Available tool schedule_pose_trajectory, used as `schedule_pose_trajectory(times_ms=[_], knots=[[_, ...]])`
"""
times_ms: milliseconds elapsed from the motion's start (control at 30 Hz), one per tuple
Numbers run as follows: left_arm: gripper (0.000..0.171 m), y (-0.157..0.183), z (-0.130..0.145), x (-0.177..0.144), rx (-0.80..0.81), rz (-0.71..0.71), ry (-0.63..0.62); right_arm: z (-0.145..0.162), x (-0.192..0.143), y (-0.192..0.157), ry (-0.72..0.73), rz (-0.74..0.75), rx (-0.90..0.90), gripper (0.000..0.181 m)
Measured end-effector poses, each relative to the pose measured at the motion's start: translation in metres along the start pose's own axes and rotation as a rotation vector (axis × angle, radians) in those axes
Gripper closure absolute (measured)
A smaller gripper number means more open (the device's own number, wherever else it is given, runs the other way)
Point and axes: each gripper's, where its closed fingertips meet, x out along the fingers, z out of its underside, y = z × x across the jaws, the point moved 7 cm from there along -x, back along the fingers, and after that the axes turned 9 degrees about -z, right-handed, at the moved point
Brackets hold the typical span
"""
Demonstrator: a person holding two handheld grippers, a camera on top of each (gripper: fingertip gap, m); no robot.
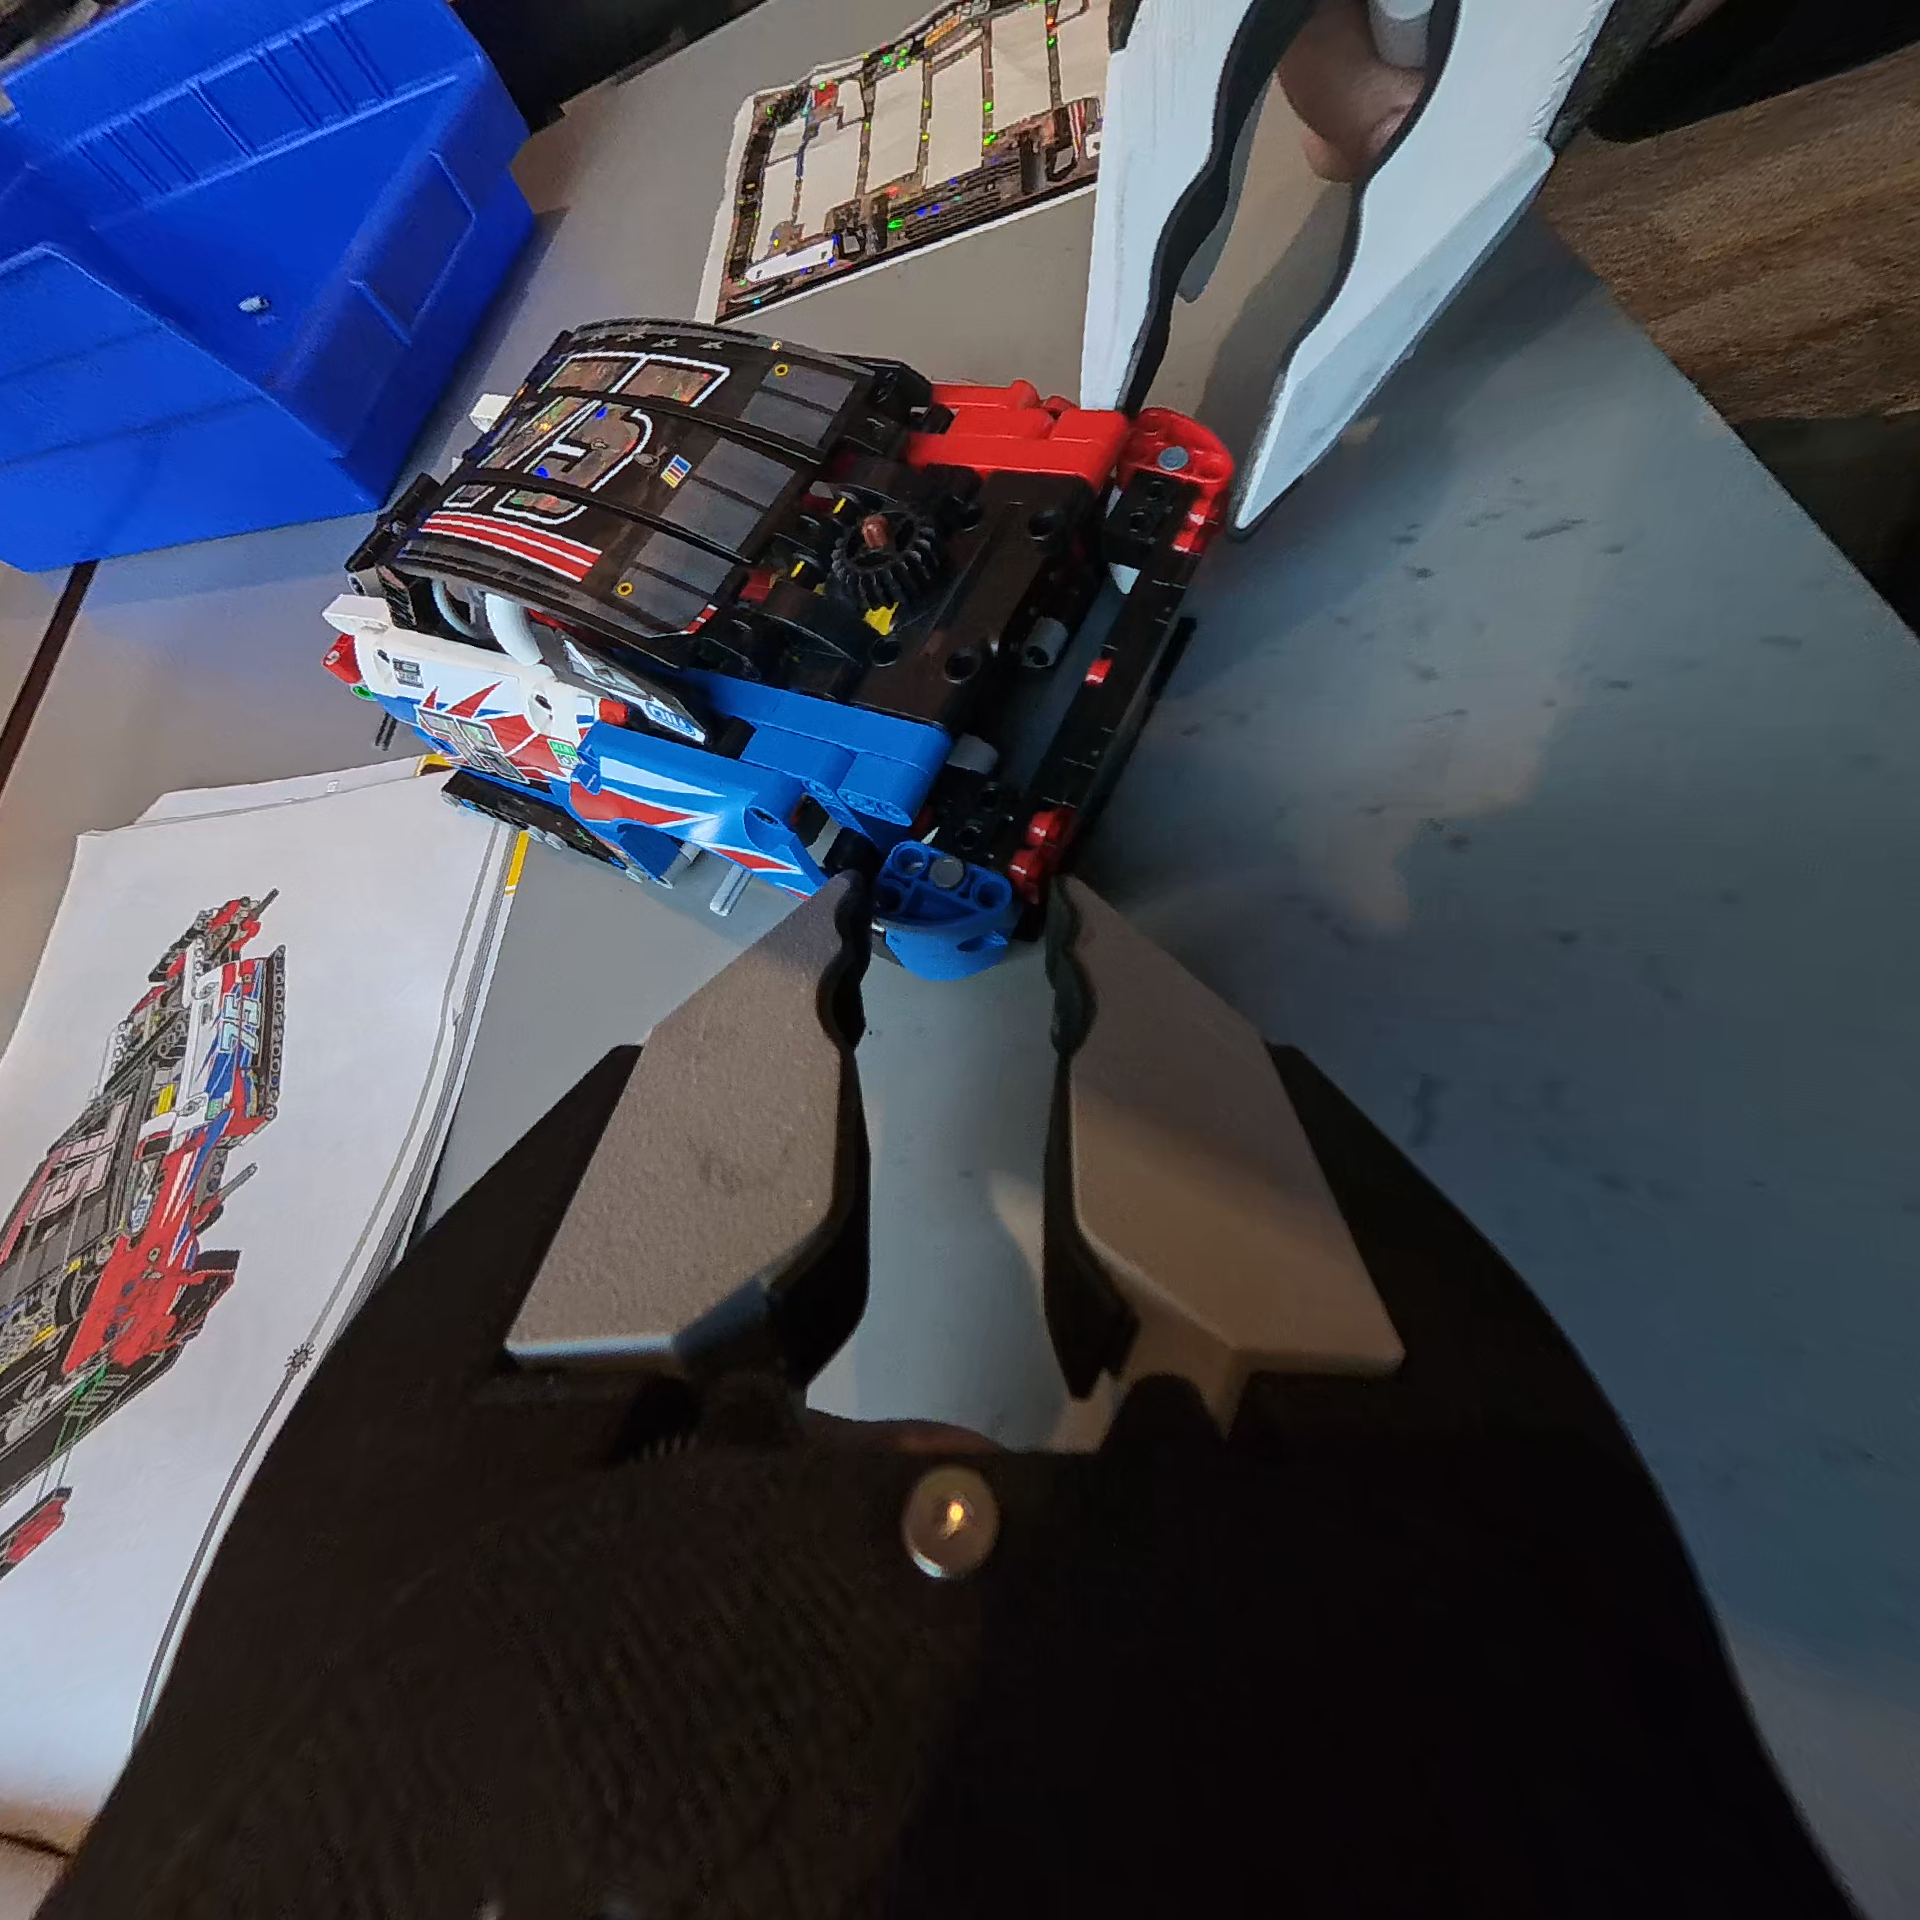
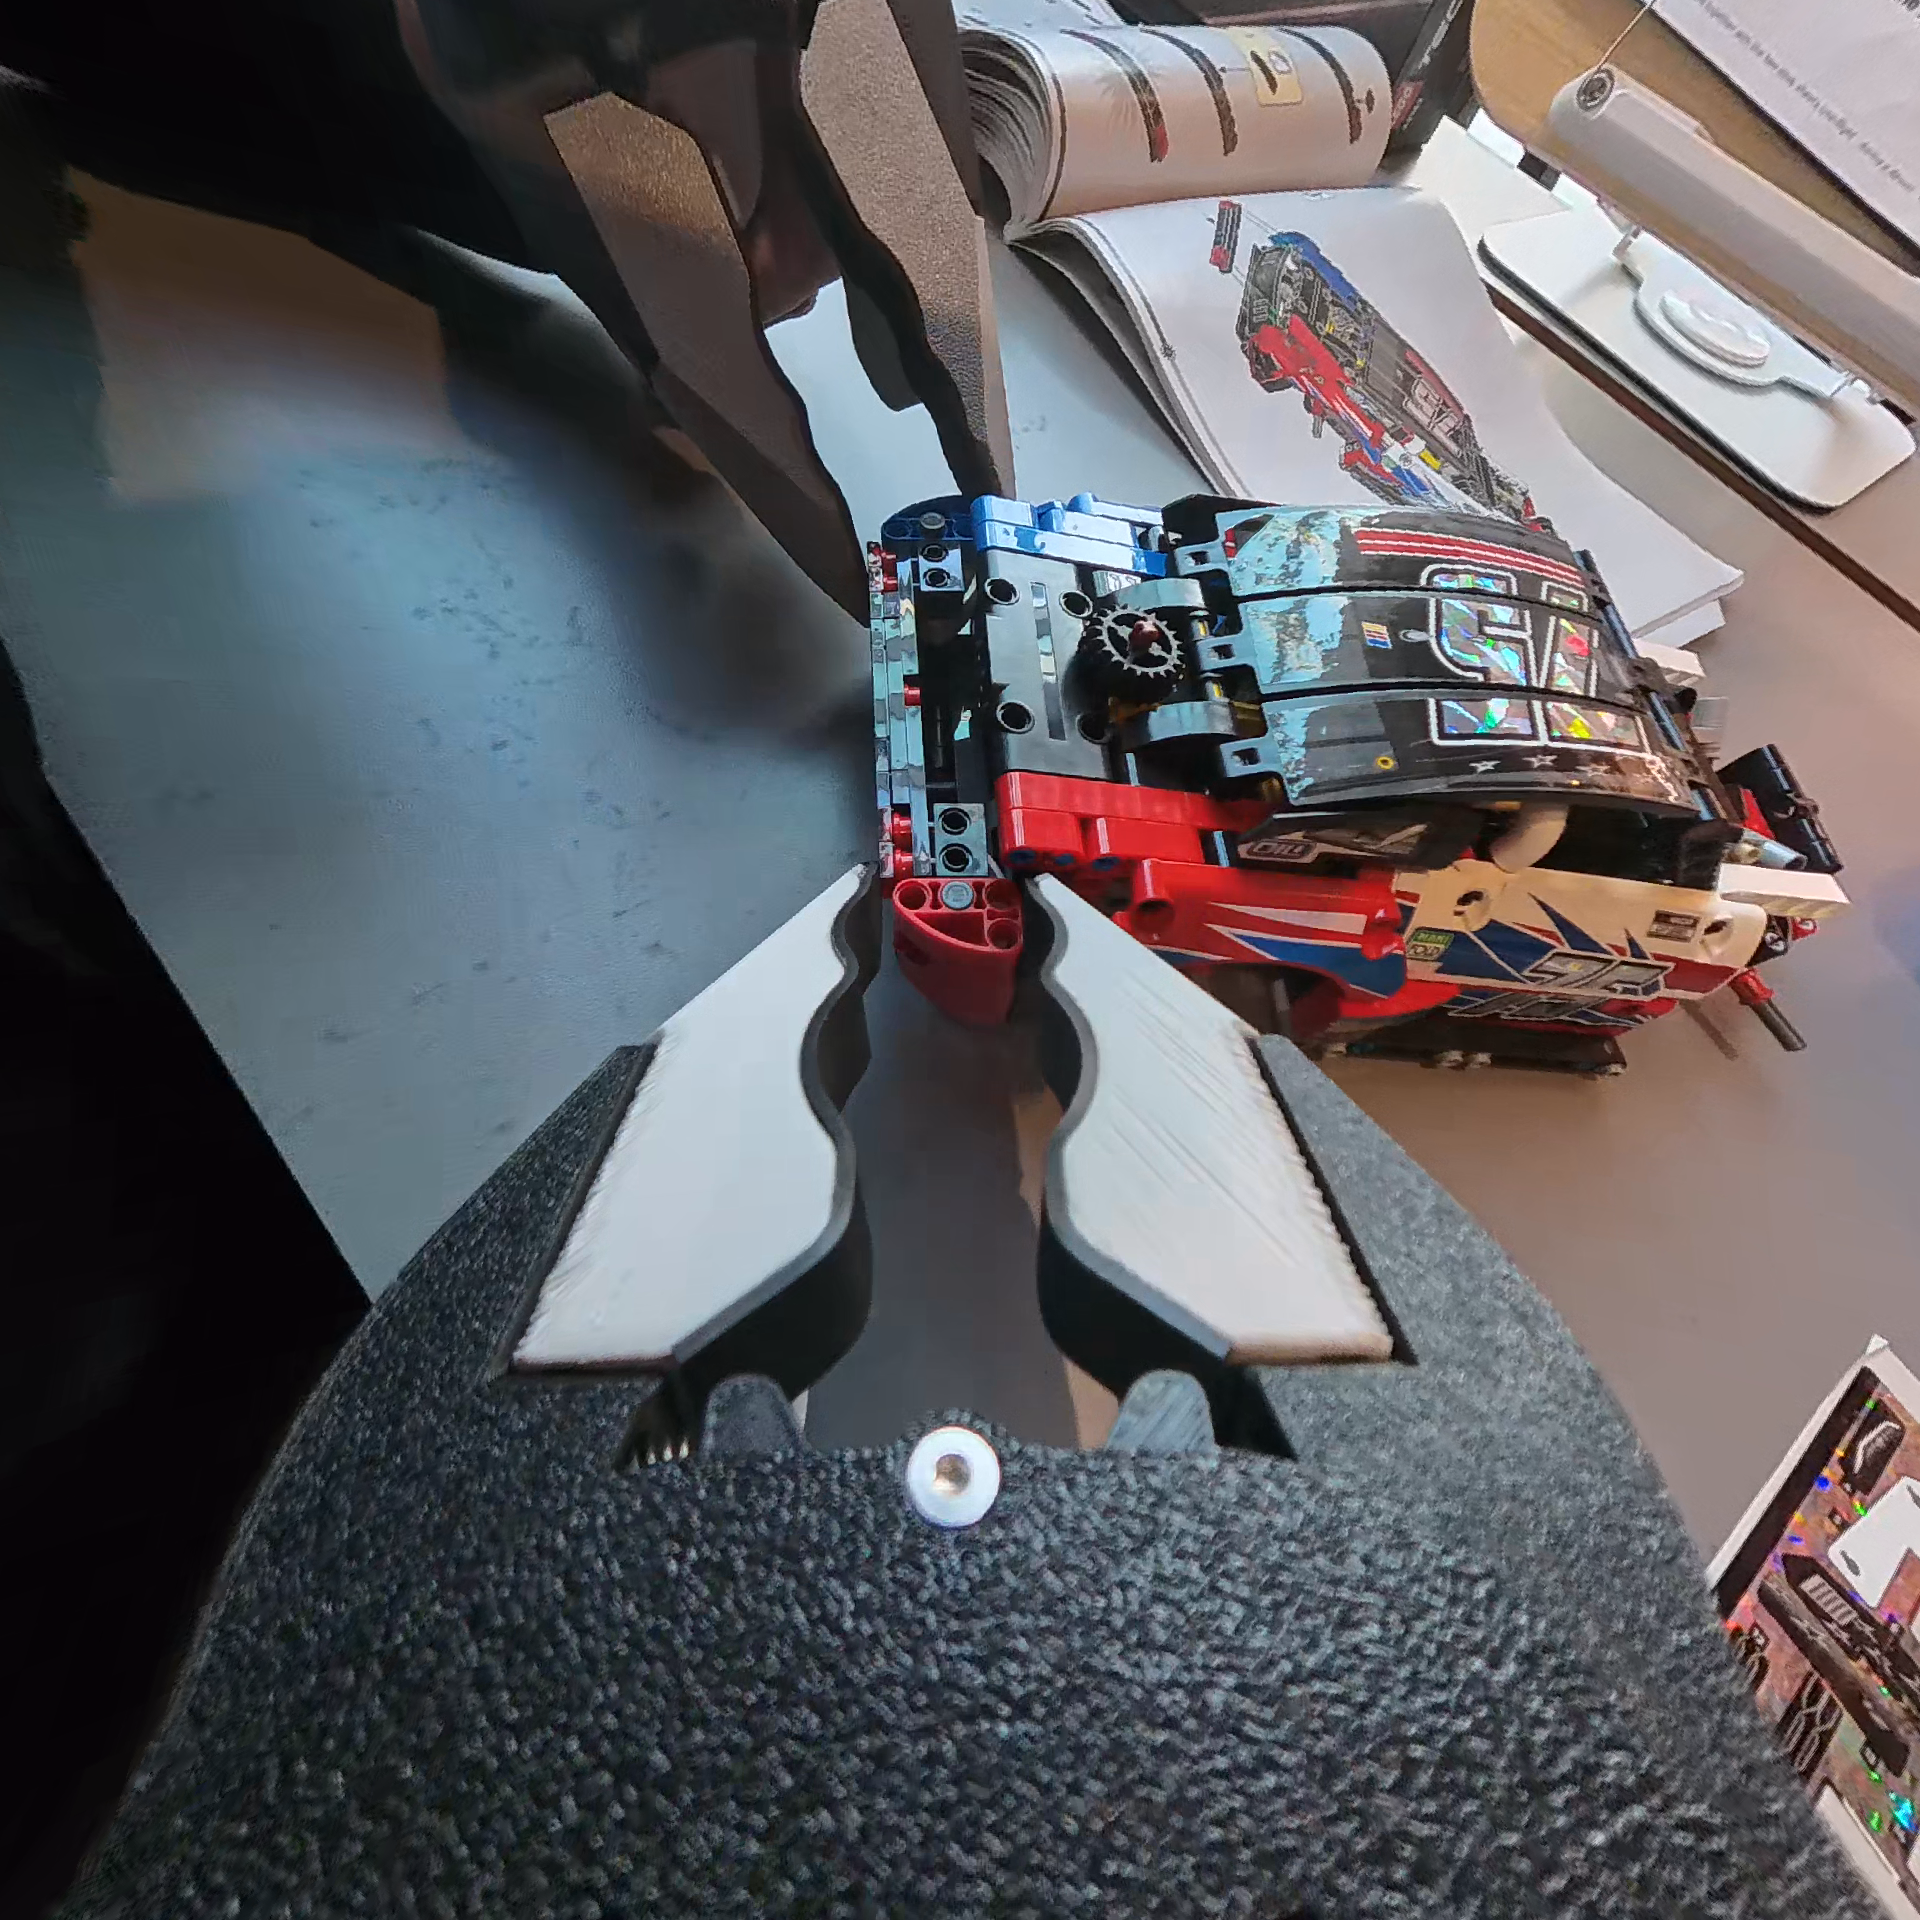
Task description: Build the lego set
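Observation:
The lego car point(image 1: 727, 582) stands on the grey table, with a black stickered roof, a blue side and a red side; it also shows in the right wrist view point(image 2: 1351, 707). My left gripper point(image 1: 951, 888), with grey fingers, is closed around the car's blue rear corner piece point(image 1: 945, 920). My right gripper point(image 2: 951, 878), with white fingers, is closed around the red rear corner piece point(image 2: 956, 935). Each gripper also shows in the other view, the right gripper point(image 1: 1179, 468) at the top and the left gripper point(image 2: 930, 535) at the top.
A blue bin point(image 1: 229, 260) stands at the far left. An open instruction booklet point(image 1: 208, 1143) lies beside the car's blue side. A sticker sheet point(image 1: 914, 156) lies beyond the car. A white stand base point(image 2: 1714, 343) sits behind the booklet point(image 2: 1351, 343). There is about 9 cm between the tips of the two grippers.

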Motion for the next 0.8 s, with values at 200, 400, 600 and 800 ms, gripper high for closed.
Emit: schedule_pose_trajectory(times_ms=[200, 400, 600, 800], knots=[[0.141, 0.0, -0.0003, -0.0001, -0.003, 0.003, 0.0, 0.0005, -0.0003, 0.0009, 0.007, -0.014, 0.001, 0.156], [0.141, -0.0011, -0.001, -0.0001, -0.049, 0.024, -0.009, 0.0008, -0.0007, 0.0026, 0.014, -0.038, 0.028, 0.156], [0.141, -0.0025, -0.0016, -0.0004, -0.096, 0.052, -0.015, 0.0008, -0.0007, 0.0047, 0.02, -0.07, 0.065, 0.156], [0.141, -0.0064, -0.0025, 0.0006, -0.116, 0.071, -0.046, 0.0, 0.0004, 0.0064, 0.021, -0.071, 0.097, 0.156]])
